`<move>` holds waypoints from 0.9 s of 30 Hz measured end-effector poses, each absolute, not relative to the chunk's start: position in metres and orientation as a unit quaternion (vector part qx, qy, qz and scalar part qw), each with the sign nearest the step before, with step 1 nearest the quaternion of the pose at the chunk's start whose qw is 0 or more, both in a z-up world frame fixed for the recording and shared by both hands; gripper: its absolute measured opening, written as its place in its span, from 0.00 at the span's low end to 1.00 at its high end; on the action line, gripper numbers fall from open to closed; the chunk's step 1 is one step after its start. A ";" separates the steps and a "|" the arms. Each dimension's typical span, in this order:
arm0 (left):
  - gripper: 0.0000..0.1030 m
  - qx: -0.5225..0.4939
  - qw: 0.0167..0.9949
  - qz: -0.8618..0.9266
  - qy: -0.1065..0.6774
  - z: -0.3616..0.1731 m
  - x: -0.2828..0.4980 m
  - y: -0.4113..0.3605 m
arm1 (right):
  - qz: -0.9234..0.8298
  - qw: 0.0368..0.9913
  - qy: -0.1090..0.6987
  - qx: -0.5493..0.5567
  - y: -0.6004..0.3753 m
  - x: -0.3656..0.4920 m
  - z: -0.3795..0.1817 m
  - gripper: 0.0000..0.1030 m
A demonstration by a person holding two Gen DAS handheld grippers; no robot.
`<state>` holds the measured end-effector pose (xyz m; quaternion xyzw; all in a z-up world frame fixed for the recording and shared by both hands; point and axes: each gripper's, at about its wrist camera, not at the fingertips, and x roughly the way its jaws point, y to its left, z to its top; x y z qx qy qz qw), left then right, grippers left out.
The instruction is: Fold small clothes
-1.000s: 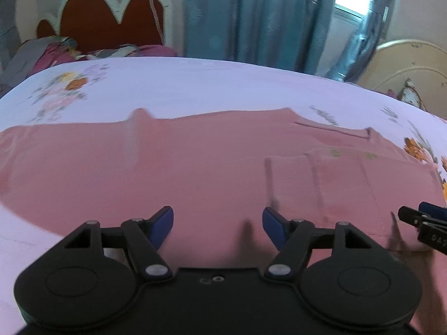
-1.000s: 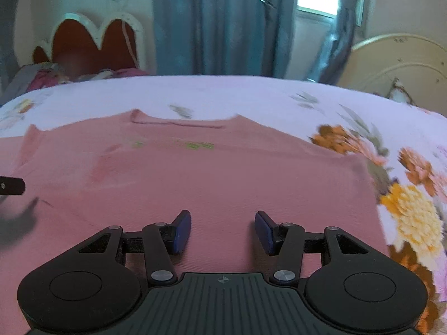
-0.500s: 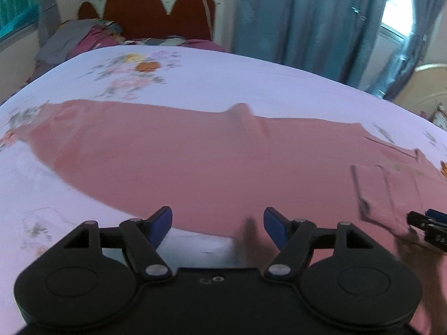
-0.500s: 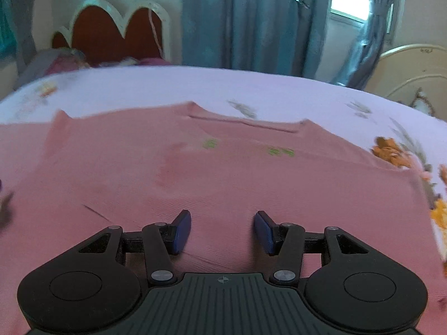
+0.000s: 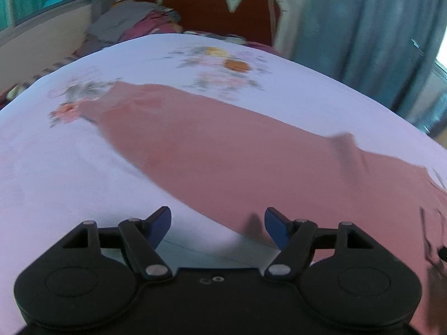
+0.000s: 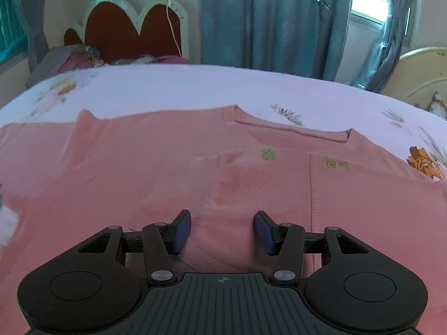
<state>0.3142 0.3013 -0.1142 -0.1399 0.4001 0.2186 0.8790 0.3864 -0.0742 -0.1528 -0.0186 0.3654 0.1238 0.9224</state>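
Note:
A pink long-sleeved top (image 6: pixel 195 167) lies flat on the bed, neckline away from me, small green marks on the chest. Its right sleeve is folded over the body. In the left wrist view its left sleeve (image 5: pixel 223 150) stretches out to the far left across the sheet. My left gripper (image 5: pixel 218 224) is open and empty, just above the sleeve's near edge. My right gripper (image 6: pixel 222 230) is open and empty, low over the body of the top.
The bed has a pale lilac sheet (image 6: pixel 167 89) with flower prints. A red scalloped headboard (image 6: pixel 134 28) and a pile of clothes (image 6: pixel 72 58) stand at the far end. Blue curtains (image 6: pixel 265 19) hang behind. A cream bed frame (image 6: pixel 419 75) is at right.
My left gripper has swung left, from over the body of the top to the outstretched sleeve. My right gripper has shifted left over the chest. Both stayed open.

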 end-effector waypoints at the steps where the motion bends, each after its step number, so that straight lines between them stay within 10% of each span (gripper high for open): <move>1: 0.71 -0.149 0.876 0.230 0.397 -0.115 0.315 0.313 | 0.125 0.920 0.371 -0.026 -0.073 0.386 -0.155 0.49; 18: 0.68 -0.263 0.860 0.277 0.340 -0.133 0.334 0.420 | 0.117 0.920 0.372 -0.029 -0.066 0.385 -0.159 0.49; 27: 0.16 -0.272 0.863 0.289 0.312 -0.139 0.341 0.440 | 0.107 0.924 0.366 -0.019 -0.069 0.387 -0.149 0.49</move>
